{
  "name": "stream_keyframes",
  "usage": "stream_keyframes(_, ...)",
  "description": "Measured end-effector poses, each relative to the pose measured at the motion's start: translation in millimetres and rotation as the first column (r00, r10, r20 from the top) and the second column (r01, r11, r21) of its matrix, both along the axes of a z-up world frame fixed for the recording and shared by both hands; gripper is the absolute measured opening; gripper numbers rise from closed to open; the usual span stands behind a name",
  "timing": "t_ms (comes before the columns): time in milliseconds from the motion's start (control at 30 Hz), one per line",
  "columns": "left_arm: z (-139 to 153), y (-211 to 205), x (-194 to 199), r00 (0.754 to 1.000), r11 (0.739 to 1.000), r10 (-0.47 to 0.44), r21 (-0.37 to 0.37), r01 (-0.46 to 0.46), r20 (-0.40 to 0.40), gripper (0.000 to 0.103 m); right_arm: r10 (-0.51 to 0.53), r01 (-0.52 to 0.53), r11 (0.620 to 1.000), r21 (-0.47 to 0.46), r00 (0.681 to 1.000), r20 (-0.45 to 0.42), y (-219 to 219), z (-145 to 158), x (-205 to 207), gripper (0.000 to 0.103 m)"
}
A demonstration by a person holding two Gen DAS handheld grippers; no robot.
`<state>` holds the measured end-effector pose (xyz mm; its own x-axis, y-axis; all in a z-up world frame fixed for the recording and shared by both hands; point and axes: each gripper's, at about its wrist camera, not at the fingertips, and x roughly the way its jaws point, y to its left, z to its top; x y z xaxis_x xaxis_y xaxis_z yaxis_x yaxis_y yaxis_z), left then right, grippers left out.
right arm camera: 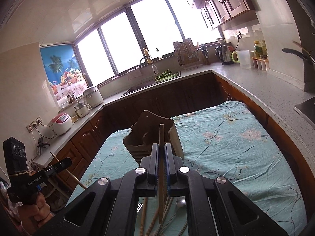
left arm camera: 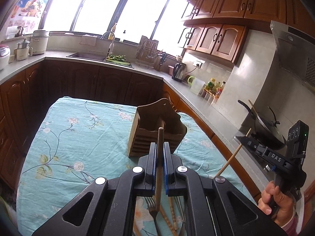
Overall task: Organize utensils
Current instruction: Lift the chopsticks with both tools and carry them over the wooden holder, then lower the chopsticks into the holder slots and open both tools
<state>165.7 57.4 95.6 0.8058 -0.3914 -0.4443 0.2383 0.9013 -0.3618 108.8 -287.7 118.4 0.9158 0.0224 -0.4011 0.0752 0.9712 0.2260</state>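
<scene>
The loose utensils on the table point(left arm camera: 82, 129) show only through the gap under the left gripper point(left arm camera: 159, 153), at six o'clock: a fork point(left arm camera: 150, 206), turned wooden handles point(left arm camera: 172, 212) and thin rods, all cut off by the frame's lower edge and the black linkage. The inside of the wooden utensil holder point(left arm camera: 157, 125) cannot be seen. In the right wrist view a spoon bowl point(right arm camera: 181, 203) peeks out, its handle hidden.

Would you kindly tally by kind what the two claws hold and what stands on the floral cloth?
Chopsticks: 2 (left chopstick in left claw, right chopstick in right claw)
Wooden holder: 1
Total: 3
</scene>
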Motion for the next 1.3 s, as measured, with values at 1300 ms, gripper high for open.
stream_keyframes(1300,-68,-51,202,0.964,0.978,0.2,-0.095,-0.186,0.174,0.004,-0.083,0.077,0.996,0.036,0.976,0.201,-28,1,148,0.006)
